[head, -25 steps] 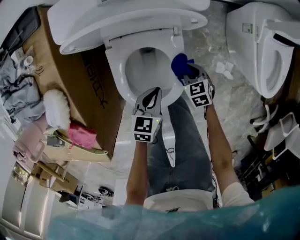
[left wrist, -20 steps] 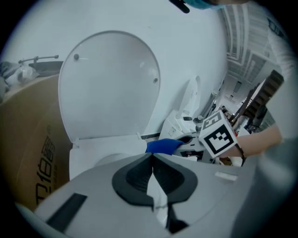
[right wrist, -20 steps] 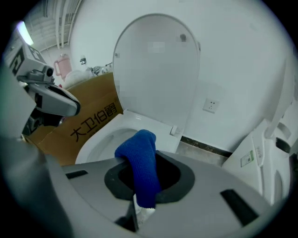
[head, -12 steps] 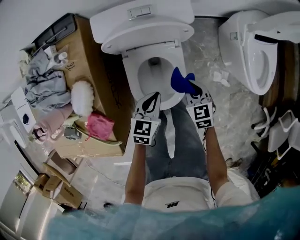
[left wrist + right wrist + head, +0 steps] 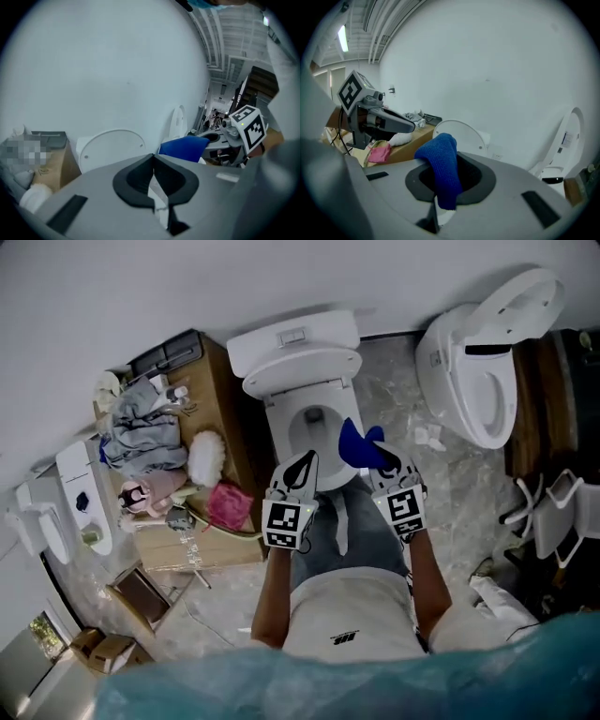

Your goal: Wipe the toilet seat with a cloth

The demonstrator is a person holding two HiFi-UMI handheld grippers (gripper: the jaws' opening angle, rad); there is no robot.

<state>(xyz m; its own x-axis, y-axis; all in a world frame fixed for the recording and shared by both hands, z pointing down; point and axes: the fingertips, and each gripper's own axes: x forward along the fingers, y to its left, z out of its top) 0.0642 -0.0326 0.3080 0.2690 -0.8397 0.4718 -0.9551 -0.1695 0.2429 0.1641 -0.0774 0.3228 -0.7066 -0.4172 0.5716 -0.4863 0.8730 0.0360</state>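
Observation:
In the head view a white toilet stands against the wall with its lid (image 5: pixel 298 367) raised and its seat (image 5: pixel 279 427) down around the bowl. My right gripper (image 5: pixel 378 457) is shut on a blue cloth (image 5: pixel 356 441), which hangs in the air over the seat's right front. The right gripper view shows that blue cloth (image 5: pixel 443 164) draped from the closed jaws of the right gripper (image 5: pixel 439 190). My left gripper (image 5: pixel 299 468) hovers over the seat's front edge. In its own view the left gripper (image 5: pixel 153 164) is shut with nothing in it.
A second white toilet (image 5: pixel 487 352) stands to the right, crumpled paper (image 5: pixel 429 435) on the floor between them. Left of the toilet is a cardboard box (image 5: pixel 220 399) with clothes (image 5: pixel 141 432), a white fluffy duster (image 5: pixel 204 457) and a pink cloth (image 5: pixel 230 505).
The head view has pulled back and up. Both grippers have drawn away from the seat, and the blue cloth has lifted off the seat's right rim.

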